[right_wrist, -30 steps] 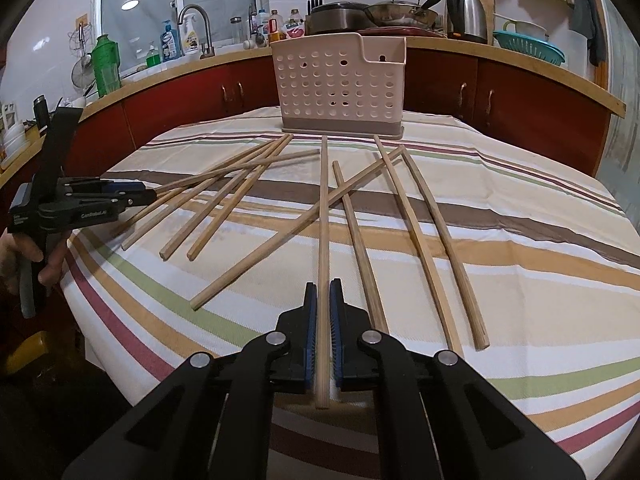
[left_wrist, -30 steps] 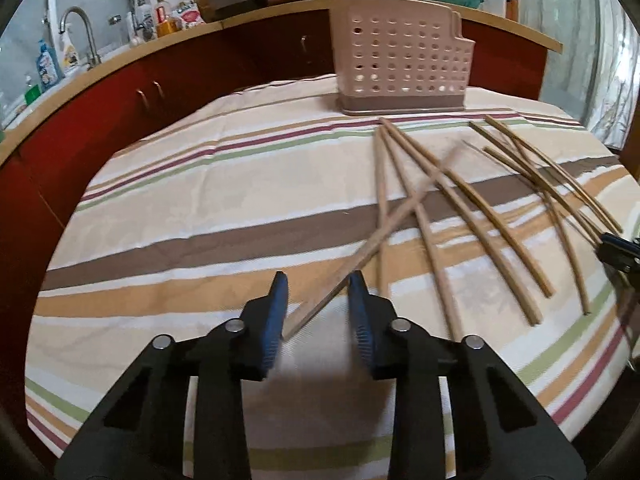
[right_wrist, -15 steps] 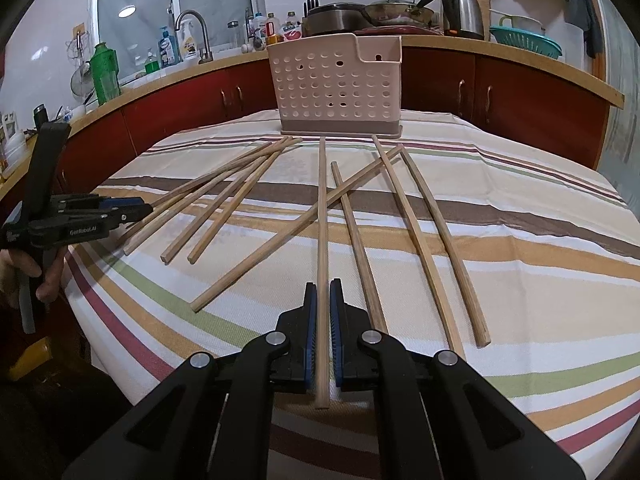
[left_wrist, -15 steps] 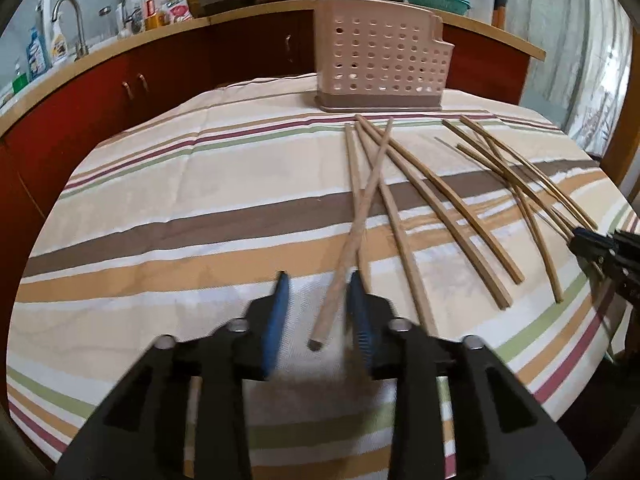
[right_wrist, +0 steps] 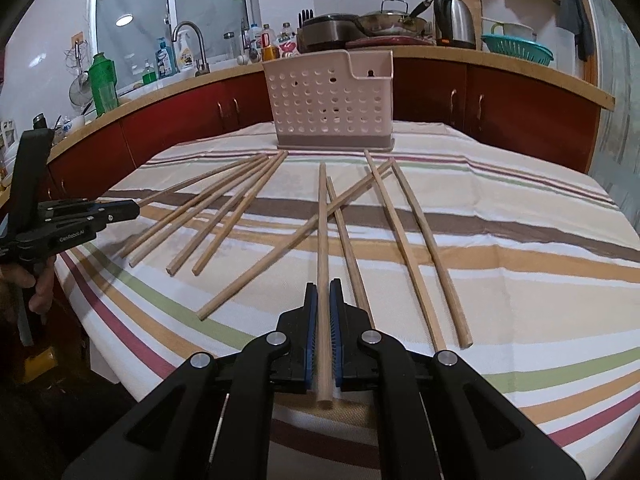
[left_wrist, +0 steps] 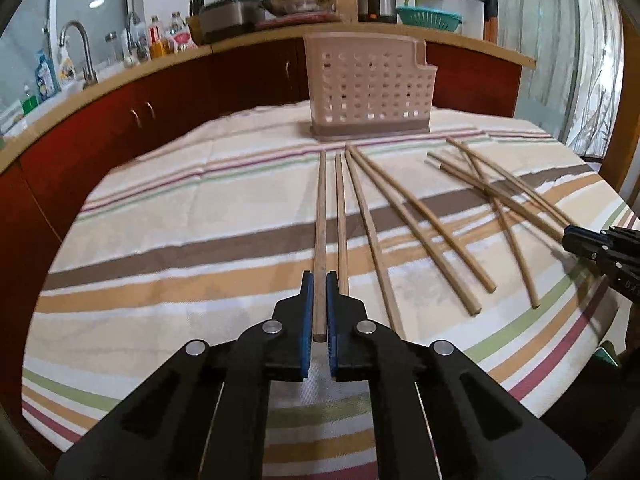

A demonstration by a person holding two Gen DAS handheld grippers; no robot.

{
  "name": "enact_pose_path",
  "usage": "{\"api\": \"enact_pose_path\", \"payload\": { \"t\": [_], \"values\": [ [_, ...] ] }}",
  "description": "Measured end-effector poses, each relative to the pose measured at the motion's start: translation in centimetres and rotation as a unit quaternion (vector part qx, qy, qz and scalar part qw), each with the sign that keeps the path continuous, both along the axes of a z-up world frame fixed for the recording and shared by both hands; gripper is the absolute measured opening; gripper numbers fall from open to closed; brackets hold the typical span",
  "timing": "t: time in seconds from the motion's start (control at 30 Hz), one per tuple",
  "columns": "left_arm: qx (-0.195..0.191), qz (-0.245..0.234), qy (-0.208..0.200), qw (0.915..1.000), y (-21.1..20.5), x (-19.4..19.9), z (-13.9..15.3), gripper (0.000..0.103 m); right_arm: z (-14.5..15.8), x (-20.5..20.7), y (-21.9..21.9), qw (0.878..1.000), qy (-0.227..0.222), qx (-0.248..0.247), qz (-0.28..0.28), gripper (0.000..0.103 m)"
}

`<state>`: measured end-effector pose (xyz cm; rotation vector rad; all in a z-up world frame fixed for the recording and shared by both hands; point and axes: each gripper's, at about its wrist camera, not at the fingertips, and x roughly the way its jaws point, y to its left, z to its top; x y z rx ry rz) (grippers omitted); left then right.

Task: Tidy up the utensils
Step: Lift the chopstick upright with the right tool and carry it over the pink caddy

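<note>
Chopsticks [right_wrist: 404,240] lay fanned on the striped cloth [right_wrist: 520,280] at frame centre, below the perforated holder [right_wrist: 330,104]. Left gripper [left_wrist: 319,280] had just pinched one stick's near end; right gripper [right_wrist: 324,292] pinched another. Likely light, stiff, smooth wood, prone to pivoting from end grips.

Round table under a striped cloth

Table [right_wrist: 520,240] covered edge to edge by a cloth [left_wrist: 180,240] banded in cream, brown, tan, green and maroon. At the far side, upright on the cloth, a perforated pink utensil holder [right_wrist: 332,104]. Before it, loose wooden chopsticks [right_wrist: 224,208] fanned across the stripes: one group of four lying close together, one [right_wrist: 296,236] crossing diagonally under others, a pair [right_wrist: 420,248] almost parallel beside them.
</note>
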<state>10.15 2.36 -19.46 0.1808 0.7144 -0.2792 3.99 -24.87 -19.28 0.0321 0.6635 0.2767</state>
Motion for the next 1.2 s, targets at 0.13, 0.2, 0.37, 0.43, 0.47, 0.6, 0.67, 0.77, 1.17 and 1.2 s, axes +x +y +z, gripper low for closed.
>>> {"api": "enact_pose_path", "payload": {
  "t": [0.13,0.2,0.37,0.43,0.47,0.6,0.67,0.77,1.17,1.2],
  "values": [
    [-0.002,0.006,-0.03,0.9995,-0.1,-1.2,1.7,0.007,1.1,-0.5,0.0,1.0,-0.015,-0.001,-0.002,0.007],
    [-0.006,0.009,-0.044,0.999,-0.1,-1.6,2.6,0.007,1.7,-0.8,-0.1,1.0,-0.024,-0.001,-0.003,0.007],
    [-0.013,0.014,-0.08,0.9966,-0.3,-2.6,5.1,0.007,3.7,-1.3,0.0,0.999,-0.047,0.002,-0.005,0.007],
    [-0.016,0.016,-0.091,0.9956,-0.3,-2.9,5.9,0.007,4.7,-1.5,0.0,0.998,-0.058,0.004,-0.004,0.007],
    [-0.018,0.017,-0.098,0.9949,-0.4,-3.2,6.4,0.007,5.0,-1.6,0.0,0.998,-0.061,0.005,-0.004,0.007],
    [-0.021,0.019,-0.118,0.9926,-0.5,-3.8,7.8,0.007,6.6,-2.1,0.1,0.997,-0.079,0.009,-0.003,0.007],
    [-0.024,0.021,-0.125,0.9916,-0.4,-4.0,8.4,0.007,7.5,-2.3,0.1,0.996,-0.087,0.011,-0.004,0.007],
    [-0.033,0.025,-0.132,0.9904,-0.3,-4.2,9.3,0.007,8.4,-2.5,0.1,0.995,-0.096,0.015,-0.004,0.007],
    [-0.047,0.031,-0.157,0.9861,-0.3,-4.0,11.1,0.007,10.6,-2.0,-0.1,0.992,-0.12,0.029,-0.013,0.007],
    [-0.048,0.032,-0.157,0.9859,-0.3,-3.9,11.1,0.007,10.7,-2.0,-0.1,0.992,-0.123,0.029,-0.014,0.007]
  ]
}}
